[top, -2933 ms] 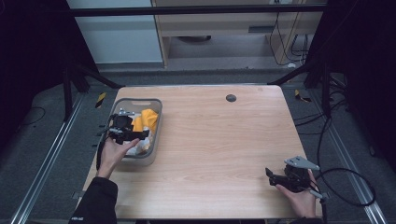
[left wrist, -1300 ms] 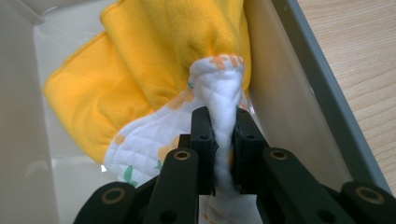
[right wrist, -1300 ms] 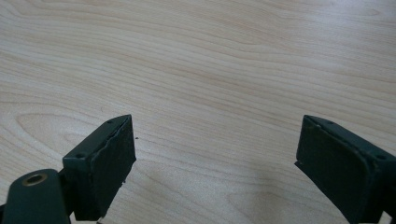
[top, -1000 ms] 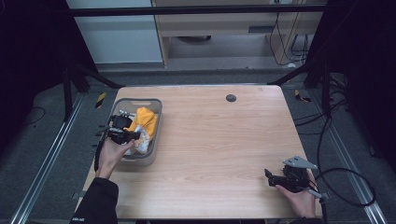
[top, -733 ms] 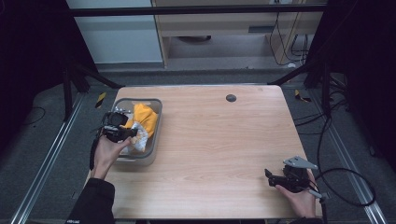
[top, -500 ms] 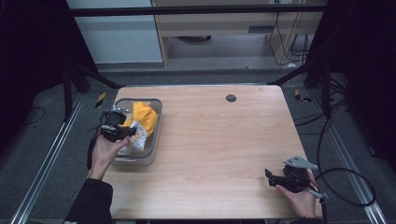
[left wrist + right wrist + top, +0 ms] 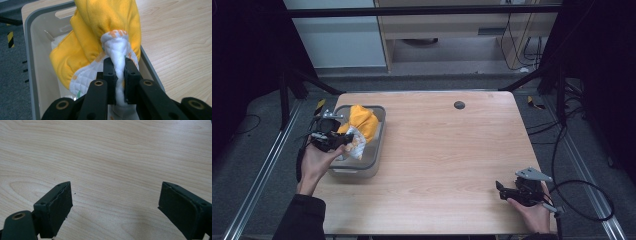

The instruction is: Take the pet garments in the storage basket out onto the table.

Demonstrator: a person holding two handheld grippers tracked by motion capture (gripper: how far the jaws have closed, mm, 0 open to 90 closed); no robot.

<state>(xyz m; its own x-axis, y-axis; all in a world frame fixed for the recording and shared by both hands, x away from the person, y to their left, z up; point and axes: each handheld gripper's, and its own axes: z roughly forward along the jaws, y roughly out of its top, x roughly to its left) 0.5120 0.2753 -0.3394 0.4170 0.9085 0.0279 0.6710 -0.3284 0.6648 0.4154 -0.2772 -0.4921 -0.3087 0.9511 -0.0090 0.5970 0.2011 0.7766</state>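
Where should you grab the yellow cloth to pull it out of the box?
By the bunched white quilted fold of the yellow cloth, coming from above the grey bin. It sticks up narrow enough for jaws; the left gripper is pinched on it there.

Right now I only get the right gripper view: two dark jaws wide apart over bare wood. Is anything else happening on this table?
Observer: Yes. The left gripper is shut on a yellow and white cloth.
Operator: Where is that cloth?
Observer: It hangs over a grey bin at the table's left edge, seen in the high view.
Operator: And my gripper?
Observer: The right gripper sits near the table's front right corner, far from the bin.
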